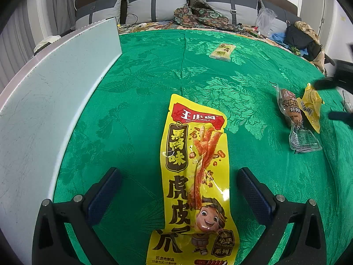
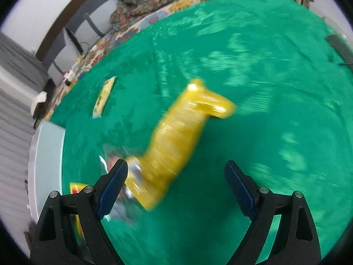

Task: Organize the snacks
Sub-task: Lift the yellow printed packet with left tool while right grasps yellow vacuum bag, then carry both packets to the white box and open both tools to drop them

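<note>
The left wrist view looks across a green patterned cloth (image 1: 141,92) spread over a bed, with grey pillows (image 1: 154,2) and heaped clothing (image 1: 198,14) along the far edge. The left gripper (image 1: 179,186) is released, its two blue-padded fingers spread wide with a long yellow snack packet (image 1: 194,176) lying flat on the cloth between them, touching neither pad. The packet shows a red label at its far end and a cartoon figure near the camera. To the left, a pale rectangular board (image 1: 55,101) lies along the cloth's edge. Farther off, near the middle of the cloth, sits a small pale yellow packet (image 1: 222,51). To the right, a sausage in a clear wrapper (image 1: 292,114) lies just beside a small crumpled yellow packet (image 1: 311,107), the two touching or overlapping. The dark fingers of the right gripper (image 1: 331,98) reach in from the right edge, around that crumpled packet. The right wrist view is heavily blurred by motion. The right gripper (image 2: 176,186) has its fingers spread apart, gripping nothing. The crumpled yellow packet (image 2: 176,141) stretches across the green cloth (image 2: 275,88) ahead, between the fingers, its near end close beside the left finger; contact cannot be told through the blur. The clear sausage wrapper (image 2: 123,201) shows faintly behind that finger. The small pale packet (image 2: 103,97) lies well away at upper left, and the pale board (image 2: 46,154) runs down the left edge.
</note>
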`<state>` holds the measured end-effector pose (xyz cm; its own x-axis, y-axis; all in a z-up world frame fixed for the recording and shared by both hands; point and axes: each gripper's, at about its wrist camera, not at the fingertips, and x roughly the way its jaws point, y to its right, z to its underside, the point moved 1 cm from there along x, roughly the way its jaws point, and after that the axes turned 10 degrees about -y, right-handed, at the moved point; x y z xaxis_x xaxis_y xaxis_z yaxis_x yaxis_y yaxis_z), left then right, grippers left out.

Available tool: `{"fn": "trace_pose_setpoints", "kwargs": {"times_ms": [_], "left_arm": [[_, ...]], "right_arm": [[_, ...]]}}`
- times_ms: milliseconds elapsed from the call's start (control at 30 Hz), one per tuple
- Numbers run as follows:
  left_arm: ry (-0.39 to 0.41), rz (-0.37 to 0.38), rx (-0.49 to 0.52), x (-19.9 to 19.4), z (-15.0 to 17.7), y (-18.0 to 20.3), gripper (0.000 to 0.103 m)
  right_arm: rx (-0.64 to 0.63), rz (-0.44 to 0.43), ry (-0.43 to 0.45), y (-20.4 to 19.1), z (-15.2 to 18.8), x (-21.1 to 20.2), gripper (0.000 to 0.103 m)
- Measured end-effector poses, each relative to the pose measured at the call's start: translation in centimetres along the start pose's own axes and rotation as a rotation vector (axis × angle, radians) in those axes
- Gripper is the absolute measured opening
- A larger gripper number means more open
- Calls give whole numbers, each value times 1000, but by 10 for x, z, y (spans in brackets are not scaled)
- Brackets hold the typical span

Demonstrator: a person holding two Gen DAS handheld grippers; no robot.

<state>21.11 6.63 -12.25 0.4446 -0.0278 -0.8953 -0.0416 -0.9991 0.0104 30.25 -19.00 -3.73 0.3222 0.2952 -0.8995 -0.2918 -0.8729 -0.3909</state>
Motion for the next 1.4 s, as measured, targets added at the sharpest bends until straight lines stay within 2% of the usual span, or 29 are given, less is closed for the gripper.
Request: {"fn": "trace_pose_setpoints", "kwargs": {"times_ms": [100,133,200,233,267,300,467,533,567,600,633,667,700,800,900,1033,1200,1300,1400], "left_arm": [[0,0,0,0,0,0,103],[-1,0,0,1,-1,0,103],[0,0,0,1,-1,0,103],[-1,0,0,0,0,0,103],[0,0,0,0,0,0,103],[0,0,0,0,0,0,103],[-5,-2,0,0,0,0,103],[-53,15,22,0,-3,0,102],[-78,19,28,-2,-4,-1,94],[-81,30,35,-8,-5,-2,69],[-86,41,46,-12,-5,-1,51],[-106,60,49,-15,-5,-3,46],[-126,118,23,-18,-2,-8,44],[-133,214,-79,-28,10,-25,43],[-108,292,-160,-44,22,-37,43],[-55,373,-232,-78,31,-48,43],[33,446,-307,-130,34,-73,43],[98,446,-344,-163,33,-104,43],[161,390,-385,-191,33,-150,43]], "right_arm": [[37,113,-29,-13,-19,30,92],[10,171,7,-22,-21,30,91],[-84,241,-21,-34,-21,39,84],[-119,287,-11,-35,-17,37,73],[-145,302,2,-33,-14,34,52],[-159,282,-2,-27,-11,30,48],[-190,184,-55,13,6,-2,43],[-183,130,-72,26,16,-15,43],[-174,90,-77,34,22,-25,43],[-164,54,-77,41,29,-33,43],[-155,21,-77,50,38,-42,43],[-142,-8,-78,60,48,-51,43],[-127,-31,-81,67,56,-58,43],[-87,-98,-90,85,78,-70,43],[-80,-151,-91,86,94,-77,43],[-124,-213,-94,58,103,-84,43],[-235,-321,-93,-15,113,-97,43],[-306,-404,-96,-71,119,-105,43],[-397,-493,-111,-142,130,-111,43]]}}
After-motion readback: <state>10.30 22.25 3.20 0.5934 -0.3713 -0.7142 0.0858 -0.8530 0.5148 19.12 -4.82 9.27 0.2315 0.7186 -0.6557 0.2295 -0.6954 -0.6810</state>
